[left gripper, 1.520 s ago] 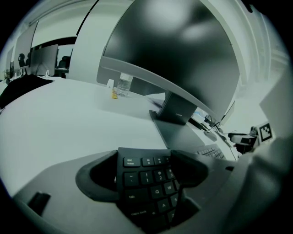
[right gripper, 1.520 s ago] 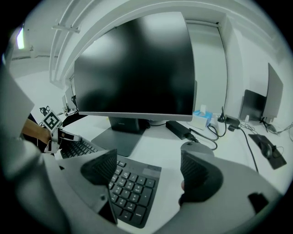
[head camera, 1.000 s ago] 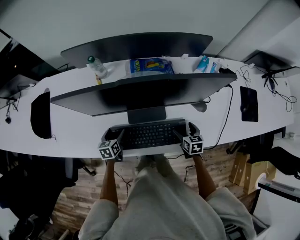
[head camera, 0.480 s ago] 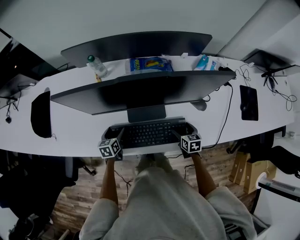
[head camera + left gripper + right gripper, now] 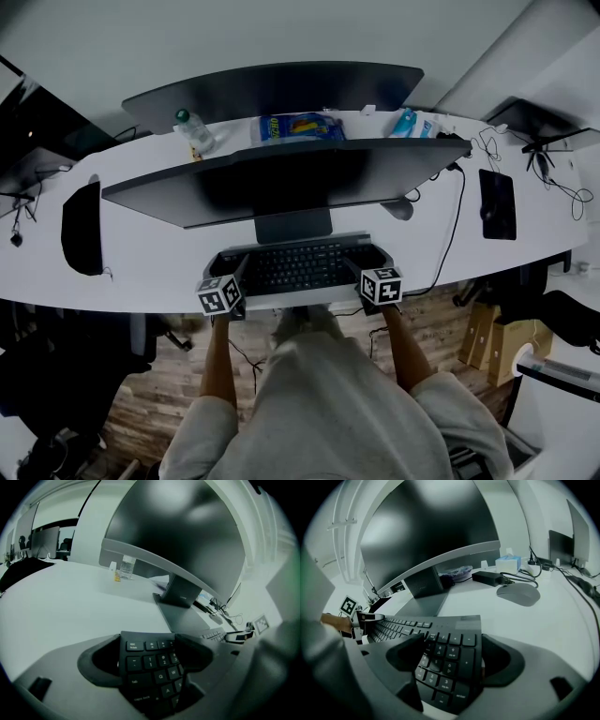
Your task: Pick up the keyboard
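Observation:
A black keyboard (image 5: 298, 267) lies flat on the white desk (image 5: 150, 253), just in front of the monitor's foot (image 5: 293, 228). My left gripper (image 5: 230, 269) straddles its left end. In the left gripper view the escape-key corner (image 5: 140, 660) fills the gap between the wide-apart jaws, and I see no squeeze. My right gripper (image 5: 368, 260) straddles the right end. Its jaws have just been closing and still stand wide, with the number-pad end (image 5: 450, 653) between them. One pad lies over the keys and the other sits beside the edge.
A wide curved monitor (image 5: 281, 178) overhangs the desk right behind the keyboard. A grey mouse (image 5: 518, 594) and cables lie to the right. A bottle (image 5: 194, 131), a blue packet (image 5: 300, 128) and a tissue pack (image 5: 405, 125) stand at the back. The desk's front edge runs under my hands.
My right gripper has shifted slightly left, in toward the keyboard's right end, and its jaws look a little narrower. The left gripper and the keyboard have stayed put.

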A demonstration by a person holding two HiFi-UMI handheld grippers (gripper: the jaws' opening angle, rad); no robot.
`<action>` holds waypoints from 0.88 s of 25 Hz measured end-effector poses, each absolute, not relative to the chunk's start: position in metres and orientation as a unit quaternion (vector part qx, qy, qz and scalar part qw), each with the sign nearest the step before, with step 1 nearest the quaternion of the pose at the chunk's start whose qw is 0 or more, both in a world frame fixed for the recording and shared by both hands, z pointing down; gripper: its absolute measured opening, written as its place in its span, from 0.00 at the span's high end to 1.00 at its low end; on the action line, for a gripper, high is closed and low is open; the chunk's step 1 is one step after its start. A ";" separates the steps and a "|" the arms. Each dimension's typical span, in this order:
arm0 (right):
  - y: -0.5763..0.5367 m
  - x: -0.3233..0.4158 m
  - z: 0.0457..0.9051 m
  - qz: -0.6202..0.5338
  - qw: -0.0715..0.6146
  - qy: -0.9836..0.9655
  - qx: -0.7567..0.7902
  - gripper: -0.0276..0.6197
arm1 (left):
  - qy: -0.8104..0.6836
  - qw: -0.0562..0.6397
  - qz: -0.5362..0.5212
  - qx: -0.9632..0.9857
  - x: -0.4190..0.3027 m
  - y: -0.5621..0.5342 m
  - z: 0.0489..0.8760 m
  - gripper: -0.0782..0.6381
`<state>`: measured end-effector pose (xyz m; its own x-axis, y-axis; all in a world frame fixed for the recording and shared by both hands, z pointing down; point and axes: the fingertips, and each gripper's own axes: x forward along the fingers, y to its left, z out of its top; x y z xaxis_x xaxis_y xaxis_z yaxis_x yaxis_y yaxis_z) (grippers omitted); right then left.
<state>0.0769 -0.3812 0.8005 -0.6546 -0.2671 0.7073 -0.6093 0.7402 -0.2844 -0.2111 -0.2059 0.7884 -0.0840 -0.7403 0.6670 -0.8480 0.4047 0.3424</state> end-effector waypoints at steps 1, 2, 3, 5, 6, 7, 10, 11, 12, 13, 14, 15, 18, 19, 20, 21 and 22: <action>-0.381 0.077 0.801 0.259 0.331 -0.872 0.252 0.39 | -0.734 0.406 0.066 0.541 -0.212 -0.206 0.788 0.42; -0.382 0.077 0.801 0.259 0.332 -0.871 0.252 0.39 | -0.734 0.407 0.065 0.540 -0.212 -0.206 0.788 0.42; -0.382 0.077 0.801 0.259 0.332 -0.871 0.253 0.39 | -0.733 0.408 0.062 0.540 -0.211 -0.206 0.788 0.42; -0.382 0.077 0.800 0.260 0.331 -0.871 0.254 0.39 | -0.733 0.410 0.056 0.540 -0.211 -0.206 0.787 0.42; -0.382 0.077 0.800 0.260 0.331 -0.871 0.255 0.39 | -0.733 0.410 0.055 0.541 -0.211 -0.207 0.787 0.42; -0.382 0.077 0.800 0.260 0.331 -0.870 0.255 0.39 | -0.733 0.410 0.055 0.541 -0.211 -0.207 0.786 0.42; -0.381 0.078 0.800 0.261 0.335 -0.869 0.254 0.39 | -0.735 0.408 0.057 0.538 -0.210 -0.204 0.786 0.42; -0.380 0.078 0.800 0.261 0.336 -0.869 0.253 0.39 | -0.737 0.407 0.057 0.537 -0.209 -0.203 0.785 0.42; -0.380 0.078 0.800 0.260 0.337 -0.869 0.252 0.39 | -0.738 0.406 0.058 0.536 -0.208 -0.202 0.785 0.42; -0.380 0.078 0.799 0.259 0.338 -0.869 0.251 0.39 | -0.740 0.405 0.058 0.534 -0.208 -0.201 0.786 0.42; -0.379 0.079 0.798 0.257 0.338 -0.870 0.251 0.39 | -0.741 0.405 0.058 0.533 -0.207 -0.200 0.786 0.42; -0.378 0.079 0.797 0.256 0.338 -0.870 0.251 0.39 | -0.741 0.404 0.058 0.532 -0.207 -0.198 0.786 0.42; -0.376 0.079 0.794 0.254 0.334 -0.872 0.250 0.39 | -0.743 0.400 0.059 0.533 -0.206 -0.196 0.781 0.42; -0.375 0.080 0.791 0.253 0.332 -0.873 0.252 0.39 | -0.743 0.397 0.058 0.535 -0.206 -0.197 0.778 0.42; -0.376 0.079 0.788 0.251 0.329 -0.875 0.253 0.39 | -0.744 0.394 0.056 0.537 -0.207 -0.198 0.774 0.42; -0.376 0.079 0.785 0.249 0.325 -0.876 0.254 0.39 | -0.745 0.390 0.055 0.539 -0.207 -0.199 0.770 0.42; -0.376 0.079 0.781 0.247 0.320 -0.878 0.255 0.39 | -0.746 0.385 0.054 0.541 -0.208 -0.200 0.765 0.42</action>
<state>0.0790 -0.3758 0.7810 -0.6646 -0.2906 0.6884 -0.6069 0.7474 -0.2704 -0.2079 -0.1996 0.7650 -0.1174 -0.7650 0.6332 -0.8487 0.4084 0.3361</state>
